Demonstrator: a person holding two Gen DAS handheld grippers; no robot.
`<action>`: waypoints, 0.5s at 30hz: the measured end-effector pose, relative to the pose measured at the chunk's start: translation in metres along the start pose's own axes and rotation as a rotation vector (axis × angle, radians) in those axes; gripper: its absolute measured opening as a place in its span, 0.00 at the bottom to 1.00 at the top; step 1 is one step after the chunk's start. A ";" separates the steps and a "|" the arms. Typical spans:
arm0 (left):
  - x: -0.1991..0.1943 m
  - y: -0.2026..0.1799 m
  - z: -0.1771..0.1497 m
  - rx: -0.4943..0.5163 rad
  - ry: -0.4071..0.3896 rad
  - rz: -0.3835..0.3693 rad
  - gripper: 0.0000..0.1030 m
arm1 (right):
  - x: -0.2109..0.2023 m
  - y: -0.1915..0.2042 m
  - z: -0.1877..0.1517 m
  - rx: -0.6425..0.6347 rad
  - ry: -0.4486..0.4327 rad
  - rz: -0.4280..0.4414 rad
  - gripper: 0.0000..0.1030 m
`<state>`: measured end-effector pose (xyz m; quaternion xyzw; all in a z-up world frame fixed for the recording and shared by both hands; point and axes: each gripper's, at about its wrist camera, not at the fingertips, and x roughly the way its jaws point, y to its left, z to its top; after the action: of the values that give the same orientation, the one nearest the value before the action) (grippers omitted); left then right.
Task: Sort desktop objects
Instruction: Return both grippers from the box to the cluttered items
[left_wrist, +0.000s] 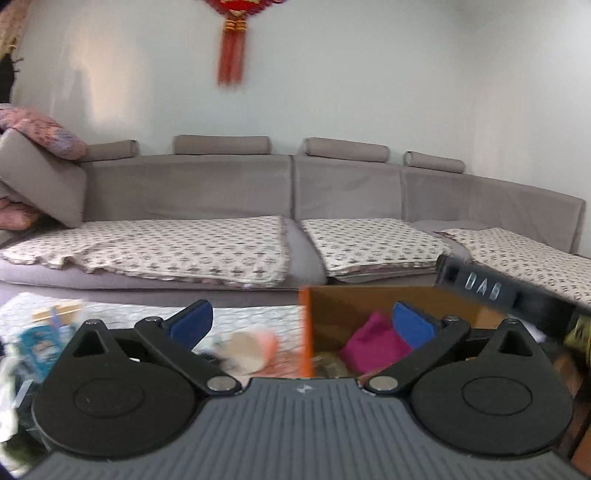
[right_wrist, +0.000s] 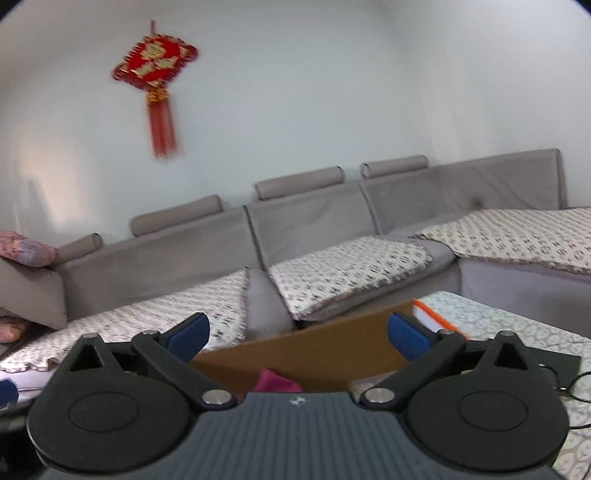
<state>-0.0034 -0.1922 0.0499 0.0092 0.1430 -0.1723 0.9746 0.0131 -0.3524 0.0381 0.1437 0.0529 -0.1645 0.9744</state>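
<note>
Both grippers are spread wide with nothing between the blue pads: left gripper (left_wrist: 303, 325), right gripper (right_wrist: 297, 334). One cardboard box (left_wrist: 369, 306) sits at lower right of the left view, with one pink pouch (left_wrist: 373, 347) inside. Left of it, on the patterned surface (left_wrist: 255, 314), a blurry peach-coloured thing (left_wrist: 247, 350) and one blue packet (left_wrist: 38, 343). One sofa (left_wrist: 221, 192) behind, four headrests, one red knot ornament (right_wrist: 155, 66) upper left.

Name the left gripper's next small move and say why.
Probably swing the left gripper left and down toward the blurred pink-and-beige item on the table. Its jaws stand open and empty, the cardboard box already holds a magenta pouch, and loose things are outside the box on that side.
</note>
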 end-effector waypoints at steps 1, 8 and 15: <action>-0.004 0.009 -0.005 0.005 0.001 0.025 1.00 | -0.002 0.005 -0.001 -0.008 -0.002 0.020 1.00; -0.013 0.073 -0.033 0.031 0.024 0.212 1.00 | -0.007 0.041 -0.009 -0.069 0.010 0.135 1.00; -0.019 0.114 -0.048 0.045 -0.027 0.367 1.00 | -0.015 0.087 -0.019 -0.106 0.041 0.262 1.00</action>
<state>0.0046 -0.0757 0.0059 0.0547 0.1220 0.0052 0.9910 0.0269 -0.2630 0.0451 0.1011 0.0621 -0.0298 0.9925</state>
